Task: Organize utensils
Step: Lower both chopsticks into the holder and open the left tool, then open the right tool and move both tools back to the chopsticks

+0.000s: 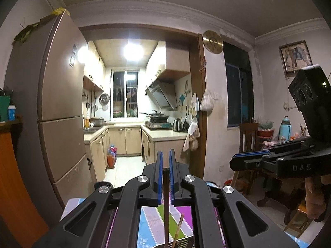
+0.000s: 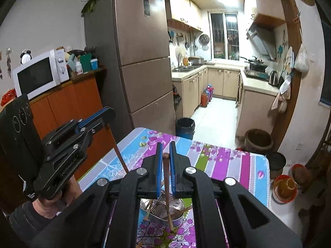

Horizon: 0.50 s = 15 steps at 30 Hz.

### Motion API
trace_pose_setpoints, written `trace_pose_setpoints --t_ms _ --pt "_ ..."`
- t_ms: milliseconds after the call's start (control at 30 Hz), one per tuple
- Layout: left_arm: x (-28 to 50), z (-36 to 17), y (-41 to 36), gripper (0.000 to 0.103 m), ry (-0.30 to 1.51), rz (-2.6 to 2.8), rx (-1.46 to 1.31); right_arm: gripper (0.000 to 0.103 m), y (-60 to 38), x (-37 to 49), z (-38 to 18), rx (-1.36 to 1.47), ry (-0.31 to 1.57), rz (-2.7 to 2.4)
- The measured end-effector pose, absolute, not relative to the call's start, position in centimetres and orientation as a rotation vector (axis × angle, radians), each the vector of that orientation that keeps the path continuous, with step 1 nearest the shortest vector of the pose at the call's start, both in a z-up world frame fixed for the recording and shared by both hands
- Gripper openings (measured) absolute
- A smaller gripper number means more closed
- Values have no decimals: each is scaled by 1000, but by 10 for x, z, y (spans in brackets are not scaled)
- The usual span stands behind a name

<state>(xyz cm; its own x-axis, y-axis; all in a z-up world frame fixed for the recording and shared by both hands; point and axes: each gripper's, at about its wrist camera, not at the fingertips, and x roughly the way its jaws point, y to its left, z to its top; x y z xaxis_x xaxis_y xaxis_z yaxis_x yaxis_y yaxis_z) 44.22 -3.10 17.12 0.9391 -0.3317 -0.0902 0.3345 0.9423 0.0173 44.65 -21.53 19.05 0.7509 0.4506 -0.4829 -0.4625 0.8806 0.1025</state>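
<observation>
My left gripper (image 1: 165, 155) is shut on a dark brown chopstick (image 1: 166, 206) that hangs down between its blue pads; it shows from the side in the right wrist view (image 2: 107, 111), its chopstick (image 2: 121, 157) slanting to the table. My right gripper (image 2: 165, 146) is shut on another brown chopstick (image 2: 166, 177), held over a metal bowl (image 2: 178, 206) with several utensils in it. The right gripper also shows at the right of the left wrist view (image 1: 233, 161). A lighter bamboo chopstick (image 1: 179, 227) pokes up below the left gripper.
The table has a floral purple, blue and green cloth (image 2: 227, 161). A tall brown fridge (image 2: 140, 51) and an orange cabinet (image 2: 68, 103) with a microwave (image 2: 35, 74) stand to the left. A dark bin (image 2: 185, 127) and pots (image 2: 258, 138) stand on the floor beyond.
</observation>
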Motion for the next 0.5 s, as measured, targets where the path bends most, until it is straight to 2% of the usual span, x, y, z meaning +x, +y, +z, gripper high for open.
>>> trace_pose_setpoints --t_ms 333,367,467,500 --pt "471 141 -25 7 157 -326 28 6 -208 461 172 -11 574 494" --pt "472 140 -25 9 163 -321 28 6 -209 462 172 -3 576 497" --pt "474 137 -20 30 168 -309 22 6 -214 465 172 6 576 491" --pt "474 137 -19 32 165 -306 20 6 -214 465 172 8 576 487"
